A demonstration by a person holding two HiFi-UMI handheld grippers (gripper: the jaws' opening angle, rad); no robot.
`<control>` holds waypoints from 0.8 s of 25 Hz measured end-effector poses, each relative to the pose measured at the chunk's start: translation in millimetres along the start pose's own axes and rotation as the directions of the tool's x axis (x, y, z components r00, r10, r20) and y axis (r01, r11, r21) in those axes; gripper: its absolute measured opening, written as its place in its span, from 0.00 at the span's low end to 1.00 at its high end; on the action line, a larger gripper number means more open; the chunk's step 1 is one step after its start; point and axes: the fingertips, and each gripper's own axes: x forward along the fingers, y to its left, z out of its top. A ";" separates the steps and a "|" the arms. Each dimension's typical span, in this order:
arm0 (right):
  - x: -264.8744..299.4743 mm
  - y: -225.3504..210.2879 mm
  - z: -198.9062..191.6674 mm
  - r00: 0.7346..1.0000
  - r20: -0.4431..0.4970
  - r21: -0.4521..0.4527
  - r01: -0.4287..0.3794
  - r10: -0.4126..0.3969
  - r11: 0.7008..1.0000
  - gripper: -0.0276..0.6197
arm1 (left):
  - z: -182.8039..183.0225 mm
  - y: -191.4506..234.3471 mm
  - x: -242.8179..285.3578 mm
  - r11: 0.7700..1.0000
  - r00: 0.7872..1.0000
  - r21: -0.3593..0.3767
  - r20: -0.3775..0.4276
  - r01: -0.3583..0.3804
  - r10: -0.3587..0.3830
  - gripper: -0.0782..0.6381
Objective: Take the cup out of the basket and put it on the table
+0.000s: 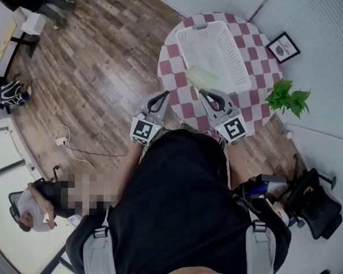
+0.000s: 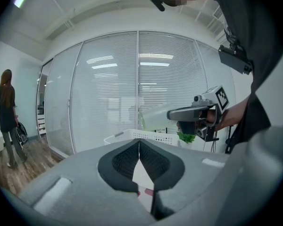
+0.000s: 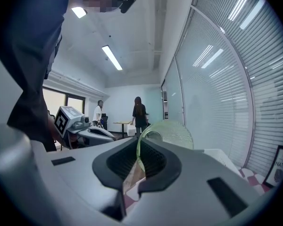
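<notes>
Right gripper point(image 3: 139, 161) jaws pinch cup point(image 3: 173, 133) wall only — could slip or clip basket point(image 1: 183, 47) rim below jaws. Left gripper point(image 2: 139, 160) jaws closed, empty.

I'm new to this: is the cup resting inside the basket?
No, the right gripper grips the cup by its rim, lifted above the basket.

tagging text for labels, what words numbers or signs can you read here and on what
"NATU": on the framed picture in the right gripper view, cut off at the edge; its other print is unreadable.
Same framed picture in the head view: too small to read.
Square markers on the left gripper and right gripper: patterns, no letters.
Basket, cup: no print visible.
</notes>
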 end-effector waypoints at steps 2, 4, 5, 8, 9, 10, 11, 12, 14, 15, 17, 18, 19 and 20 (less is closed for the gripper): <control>-2.3 0.3 -9.9 1.000 -0.004 0.037 0.012 -0.012 0.999 0.08 | -3.3 -4.9 2.1 1.000 1.000 -0.006 -0.010 0.015 -0.015 0.12; -1.1 4.0 -17.9 1.000 -0.018 0.064 0.018 -0.017 0.998 0.08 | -5.0 -7.4 -0.7 1.000 0.999 -0.011 -0.019 0.026 -0.027 0.12; 0.8 6.2 -21.8 0.999 -0.029 0.071 0.015 -0.013 0.997 0.08 | -6.1 -7.8 -2.5 1.000 0.999 -0.012 -0.023 0.027 -0.028 0.12; 4.2 11.8 -29.2 0.999 -0.050 0.078 0.006 -0.002 0.997 0.08 | -9.5 -10.4 -5.5 0.999 0.999 -0.017 -0.031 0.030 -0.030 0.12; 4.3 13.9 -29.8 0.999 -0.052 0.081 0.003 0.001 0.997 0.08 | -9.9 -11.8 -6.2 0.999 0.999 -0.020 -0.032 0.033 -0.033 0.12; 4.8 15.9 -29.4 0.999 -0.052 0.084 -0.001 0.005 0.997 0.08 | -9.6 -12.5 -6.9 0.999 0.999 -0.021 -0.032 0.035 -0.035 0.12; 5.8 17.6 -28.6 0.999 -0.051 0.085 -0.005 0.010 0.996 0.08 | -8.7 -12.3 -7.7 0.999 0.999 -0.021 -0.032 0.035 -0.036 0.12; 7.3 19.0 -27.9 0.999 -0.051 0.086 -0.009 0.014 0.996 0.08 | -7.2 -11.2 -8.4 0.999 0.999 -0.020 -0.030 0.033 -0.034 0.12; 10.2 21.4 -28.1 0.998 -0.052 0.087 -0.016 0.020 0.996 0.08 | -4.3 -7.8 -9.8 0.999 0.999 -0.020 -0.025 0.027 -0.027 0.12; 11.2 22.6 -28.8 0.998 -0.053 0.087 -0.018 0.023 0.996 0.08 | -3.9 -6.6 -10.3 1.000 0.999 -0.019 -0.024 0.024 -0.024 0.12; 12.1 24.7 -30.4 0.998 -0.055 0.088 -0.024 0.029 0.996 0.08 | -5.1 -6.2 -10.5 1.000 0.999 -0.017 -0.025 0.023 -0.023 0.12; 12.2 25.3 -30.9 0.998 -0.055 0.088 -0.026 0.031 0.996 0.08 | -6.1 -6.5 -10.4 1.000 0.999 -0.018 -0.026 0.023 -0.024 0.12; 12.2 25.9 -31.0 0.998 -0.056 0.089 -0.028 0.033 0.996 0.08 | -6.9 -6.9 -10.4 1.000 0.999 -0.020 -0.027 0.024 -0.024 0.12; 12.3 26.5 -30.8 0.998 -0.056 0.089 -0.030 0.035 0.996 0.08 | -7.5 -7.1 -10.4 0.999 0.999 -0.021 -0.028 0.024 -0.025 0.12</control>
